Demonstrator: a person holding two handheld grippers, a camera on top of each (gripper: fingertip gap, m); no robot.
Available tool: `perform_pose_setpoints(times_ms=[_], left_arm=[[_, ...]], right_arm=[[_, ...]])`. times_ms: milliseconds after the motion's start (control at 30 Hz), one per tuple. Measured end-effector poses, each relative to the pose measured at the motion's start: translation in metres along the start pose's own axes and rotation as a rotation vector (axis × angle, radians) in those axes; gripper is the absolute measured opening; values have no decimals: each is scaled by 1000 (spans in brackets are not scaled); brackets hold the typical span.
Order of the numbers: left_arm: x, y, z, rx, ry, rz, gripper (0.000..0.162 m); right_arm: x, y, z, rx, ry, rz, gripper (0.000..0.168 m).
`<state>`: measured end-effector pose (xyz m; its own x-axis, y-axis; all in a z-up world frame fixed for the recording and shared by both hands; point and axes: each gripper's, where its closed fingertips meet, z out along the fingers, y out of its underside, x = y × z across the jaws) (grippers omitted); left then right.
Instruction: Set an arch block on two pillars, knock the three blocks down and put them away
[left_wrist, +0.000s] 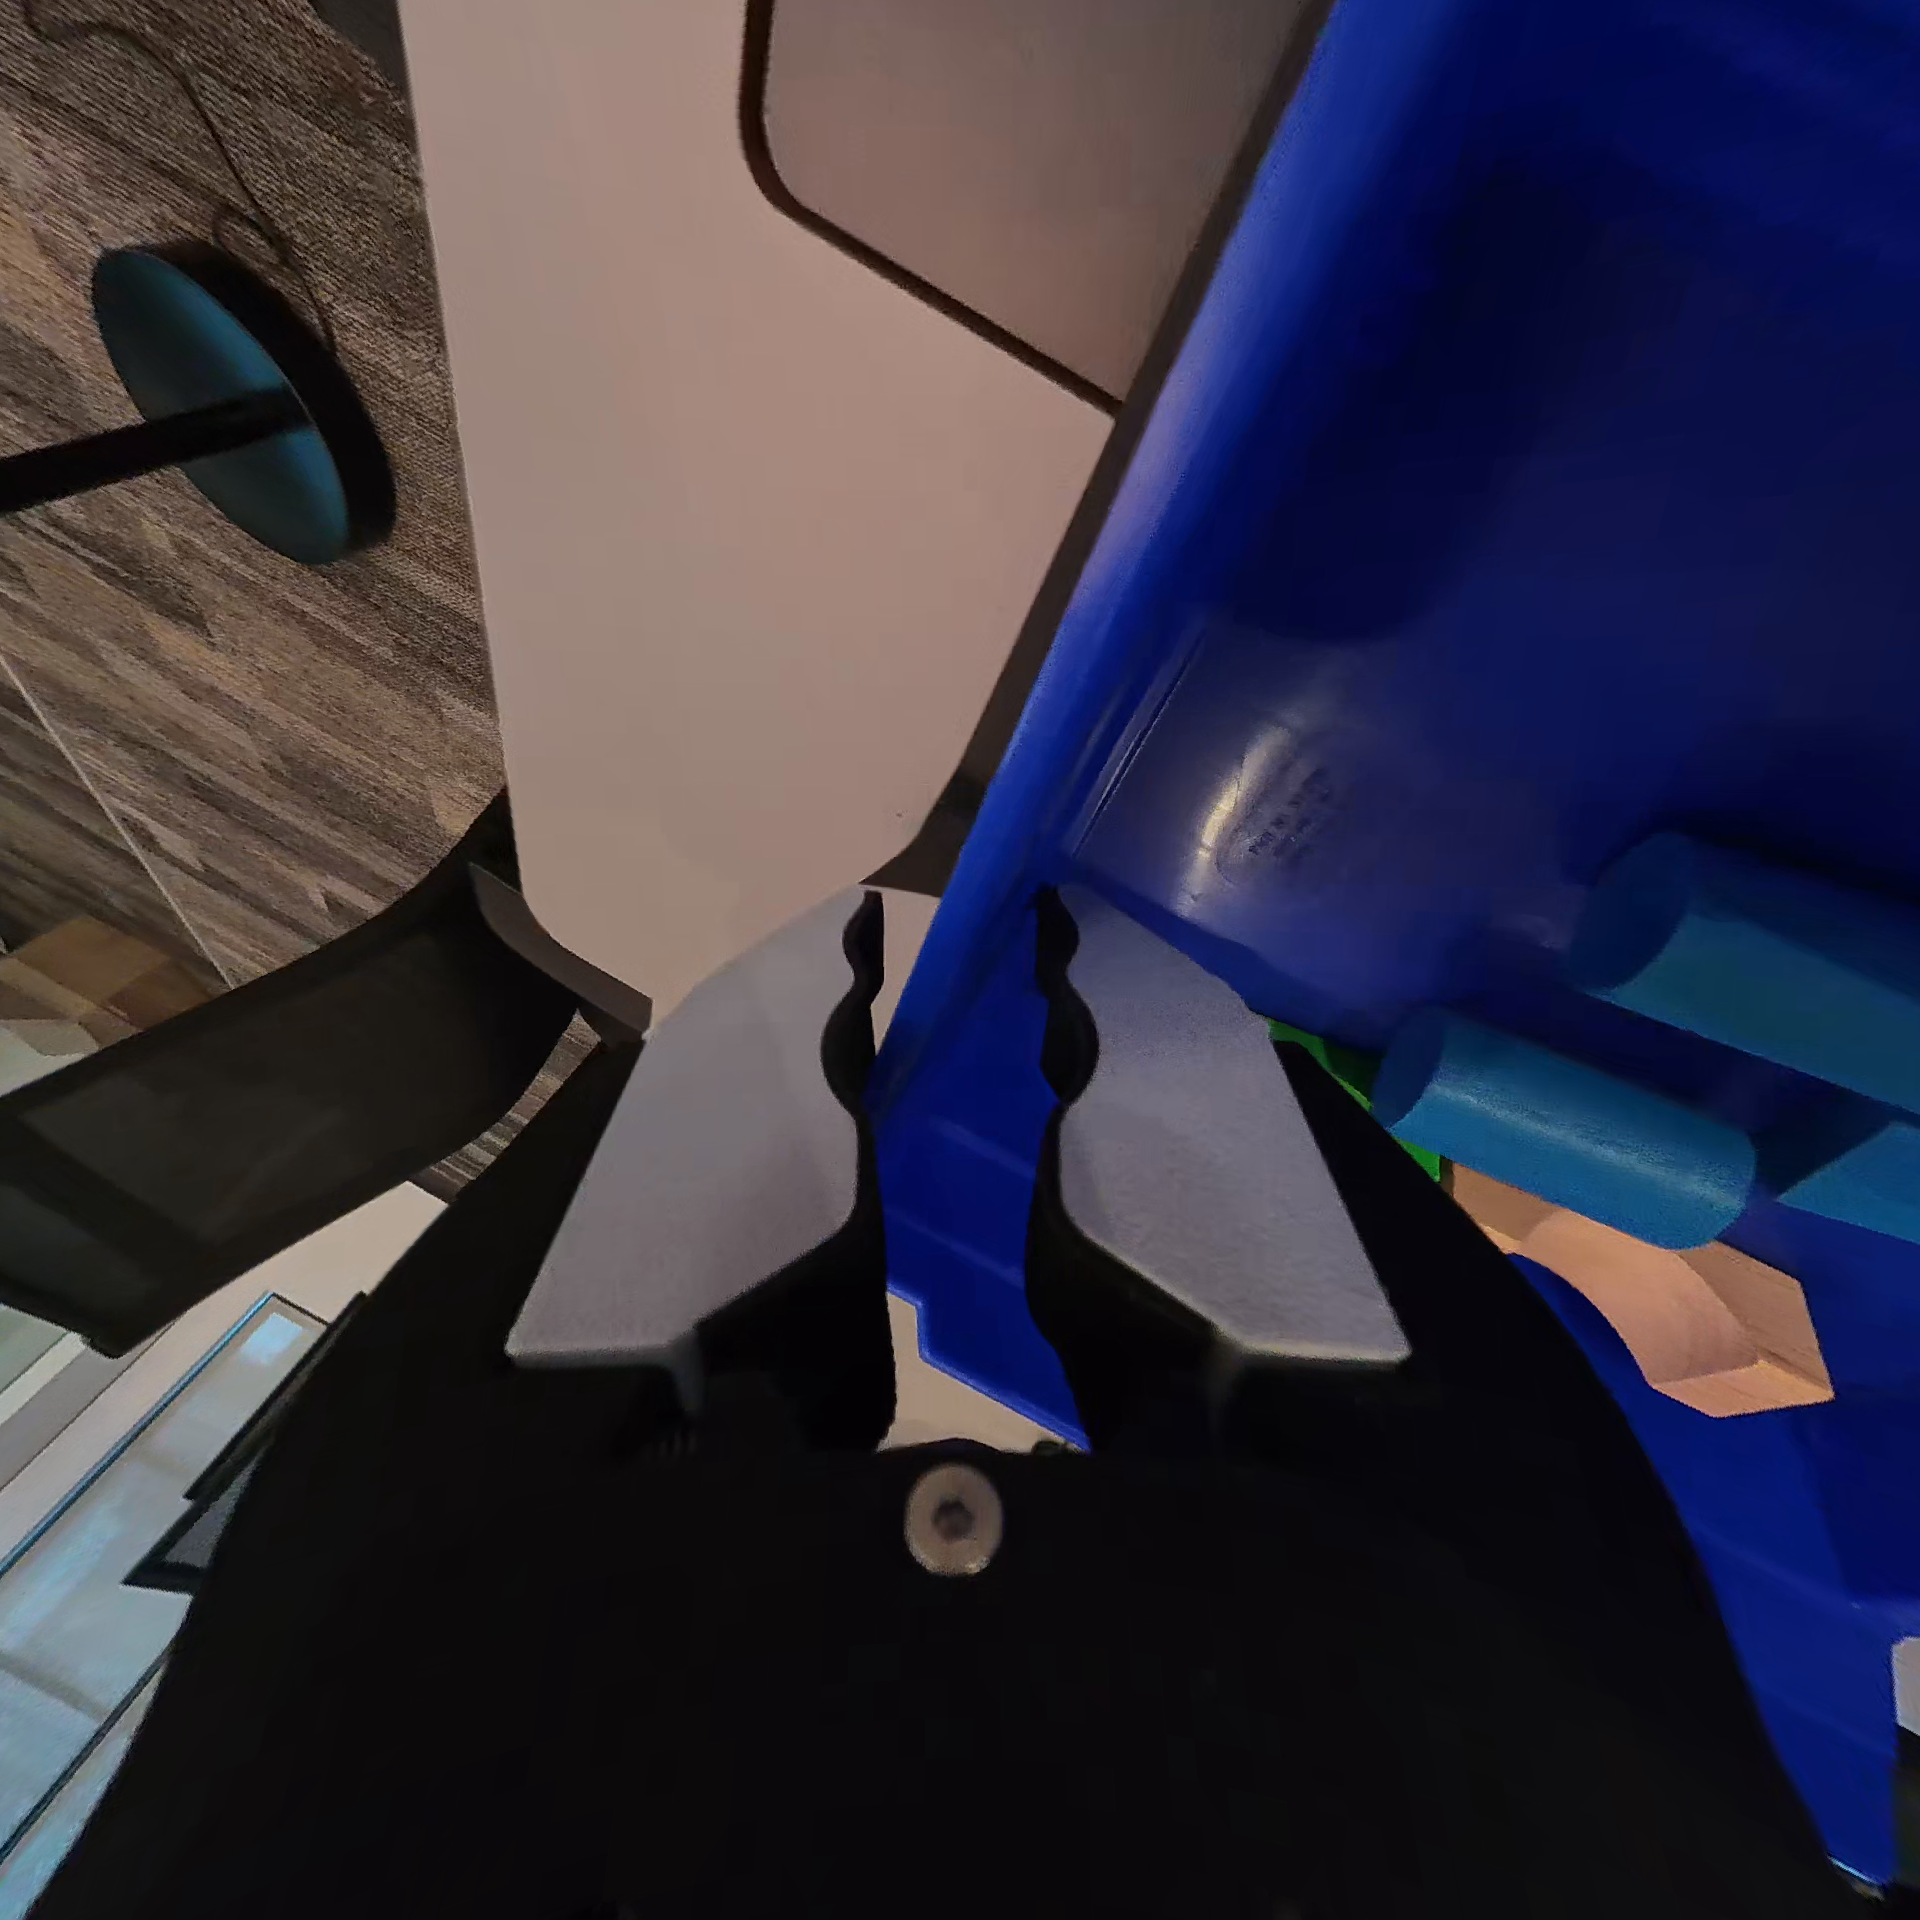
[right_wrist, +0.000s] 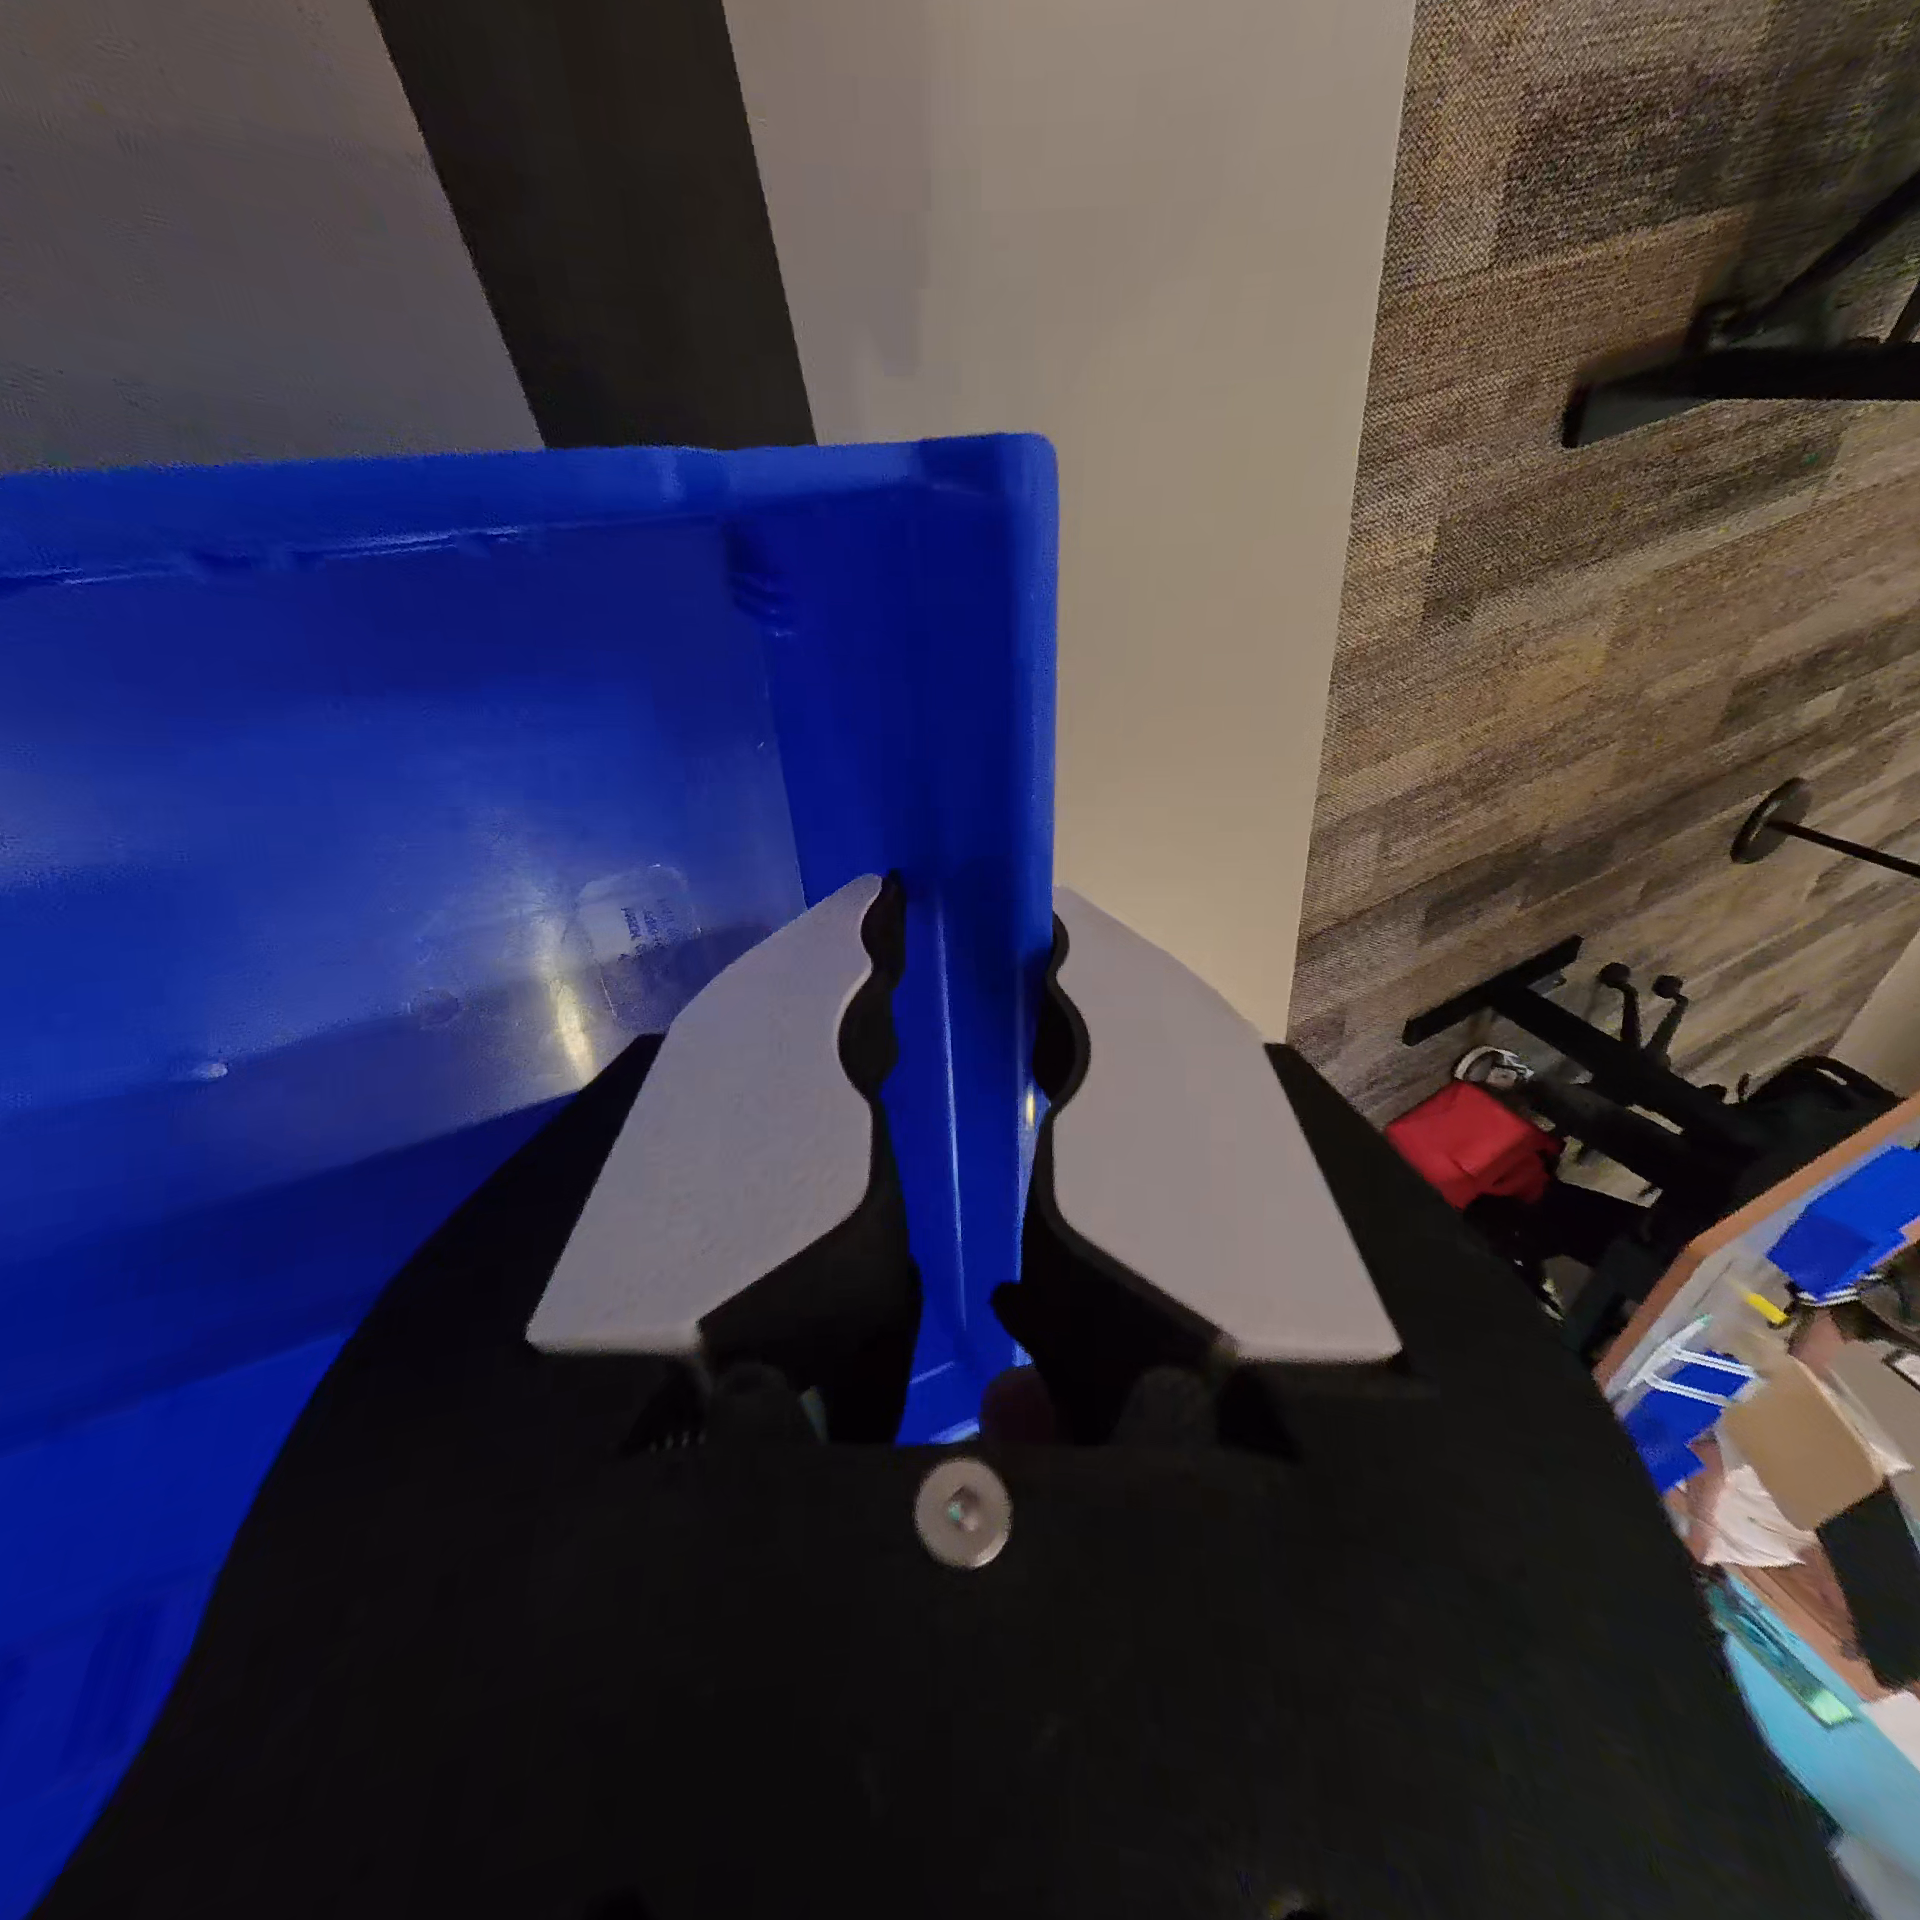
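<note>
The left gripper clamps one wall of the blue plastic bin; the right gripper clamps another. At 3 o'clock in the left wrist view, two blue cylinder blocks and a natural wooden arch block lie inside.

You are getting dim, warm indoor light in both wrist views. Glare is streaking across the blue bin's floor, while its walls are sinking into shadow. Wide-angle distortion is bending the table edge, and motion blur is smearing the shelf clutter.
</note>
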<state>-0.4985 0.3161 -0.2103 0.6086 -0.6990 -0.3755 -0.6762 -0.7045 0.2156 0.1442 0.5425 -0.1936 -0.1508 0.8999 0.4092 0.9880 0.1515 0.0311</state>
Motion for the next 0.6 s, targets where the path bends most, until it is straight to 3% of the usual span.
perform_pose_setpoints(times_ms=[367, 433, 533, 600], left_arm=[[-23, -7, 6, 6, -69, -78, 34], [-28, -2, 2, 14, -127, -80, 40], [-45, 10, -22, 114, -221, -198, 63], [-49, 23, -47, 226, -237, -326, 77]], right_arm=[[20, -9, 10, -2, 88, 40, 31], [25, -9, 4, 9, 152, 94, 39], [31, -10, -25, 85, 249, 208, 63], [27, -8, -55, 125, 334, 252, 63]])
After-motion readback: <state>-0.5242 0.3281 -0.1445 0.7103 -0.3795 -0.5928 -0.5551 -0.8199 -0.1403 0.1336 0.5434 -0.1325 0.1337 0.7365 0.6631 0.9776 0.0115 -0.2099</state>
